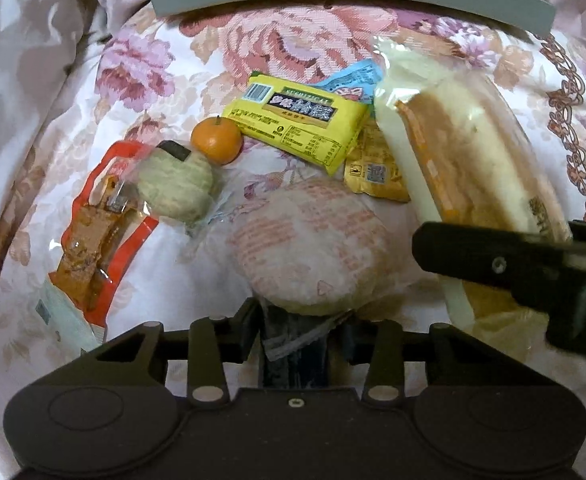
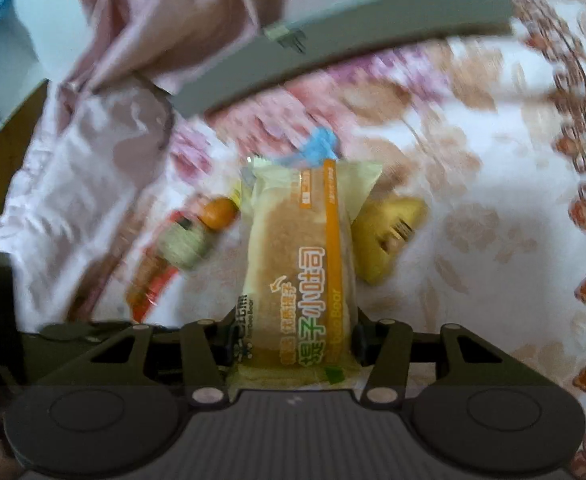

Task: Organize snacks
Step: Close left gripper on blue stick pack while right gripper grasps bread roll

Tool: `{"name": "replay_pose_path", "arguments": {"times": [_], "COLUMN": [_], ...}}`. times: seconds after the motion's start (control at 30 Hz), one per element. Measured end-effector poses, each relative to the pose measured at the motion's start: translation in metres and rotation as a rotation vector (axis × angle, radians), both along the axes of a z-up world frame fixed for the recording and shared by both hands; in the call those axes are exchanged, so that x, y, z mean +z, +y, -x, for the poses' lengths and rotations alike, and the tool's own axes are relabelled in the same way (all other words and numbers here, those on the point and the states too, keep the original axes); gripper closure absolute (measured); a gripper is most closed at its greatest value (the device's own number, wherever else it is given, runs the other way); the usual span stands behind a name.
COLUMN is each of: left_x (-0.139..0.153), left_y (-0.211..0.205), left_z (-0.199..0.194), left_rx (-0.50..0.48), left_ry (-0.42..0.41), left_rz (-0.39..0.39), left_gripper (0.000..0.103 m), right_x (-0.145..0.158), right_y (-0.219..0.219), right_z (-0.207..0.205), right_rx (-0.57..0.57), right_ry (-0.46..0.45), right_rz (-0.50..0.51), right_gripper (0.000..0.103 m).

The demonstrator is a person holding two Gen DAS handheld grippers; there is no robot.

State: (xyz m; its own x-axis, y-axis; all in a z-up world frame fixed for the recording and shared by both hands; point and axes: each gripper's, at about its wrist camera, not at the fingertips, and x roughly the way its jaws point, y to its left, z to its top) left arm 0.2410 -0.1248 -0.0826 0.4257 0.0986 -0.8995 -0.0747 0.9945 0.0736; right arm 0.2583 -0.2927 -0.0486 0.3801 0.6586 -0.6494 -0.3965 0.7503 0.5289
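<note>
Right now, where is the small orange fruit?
In the left wrist view, the mandarin lies left of centre on the floral bedcover, between the yellow snack packet and the wrapped greenish pastry.

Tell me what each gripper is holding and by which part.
The right gripper clamps the toast packet at its near end. The left gripper pinches the round pastry packet by its near wrapper edge.

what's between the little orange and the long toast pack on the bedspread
In the left wrist view, the yellow snack packet lies between the orange and the toast pack, with a blue wrapper tucked behind it and a gold sachet beside the toast.
</note>
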Motion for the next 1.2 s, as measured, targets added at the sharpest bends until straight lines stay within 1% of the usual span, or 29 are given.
{"name": "replay_pose_path", "arguments": {"times": [0.03,0.07,0.1,0.17,0.23,0.27,0.4,0.5,0.7,0.87,0.93,1.1,1.2], "left_x": [0.000,0.000,-0.001,-0.001,-0.001,-0.001,-0.002,-0.003,0.002,0.004,0.005,0.015,0.026], "left_y": [-0.001,-0.002,-0.004,-0.007,-0.006,-0.006,-0.012,-0.016,-0.017,-0.022,-0.021,-0.019,-0.013], "left_z": [-0.001,-0.002,-0.001,0.001,0.003,0.004,0.010,0.013,0.020,0.033,0.035,0.039,0.040], "left_rx": [-0.006,-0.012,-0.020,-0.050,-0.060,-0.062,-0.112,-0.134,-0.180,-0.264,-0.283,-0.318,-0.324], "left_ry": [0.005,0.008,0.006,-0.005,-0.015,-0.021,-0.046,-0.063,-0.084,-0.108,-0.115,-0.165,-0.210], "left_rz": [-0.004,-0.011,-0.021,-0.040,-0.038,-0.037,-0.074,-0.098,-0.093,-0.105,-0.103,-0.102,-0.079], "left_gripper": [0.059,0.060,0.061,0.062,0.064,0.067,0.069,0.071,0.072,0.072,0.072,0.072,0.072], "right_x": [0.002,0.001,-0.003,-0.014,-0.018,-0.017,-0.015,-0.012,0.000,0.001,0.002,0.011,0.020], "right_y": [0.000,0.001,0.000,-0.007,-0.017,-0.020,-0.025,-0.031,-0.039,-0.046,-0.047,-0.042,-0.038], "right_z": [0.002,0.001,0.000,-0.008,-0.013,-0.014,-0.018,-0.019,-0.022,-0.025,-0.025,-0.023,-0.021], "right_rx": [0.015,0.025,0.022,-0.018,-0.040,-0.055,-0.086,-0.103,-0.143,-0.189,-0.200,-0.214,-0.215], "right_ry": [-0.028,-0.048,-0.048,0.000,0.035,0.038,0.016,0.013,-0.023,-0.019,-0.021,-0.046,-0.071], "right_rz": [-0.021,-0.020,-0.007,0.004,-0.066,-0.090,-0.080,-0.093,-0.095,-0.088,-0.085,-0.062,-0.046], "right_gripper": [0.048,0.048,0.048,0.049,0.049,0.049,0.049,0.049,0.049,0.048,0.048,0.048,0.048]}}
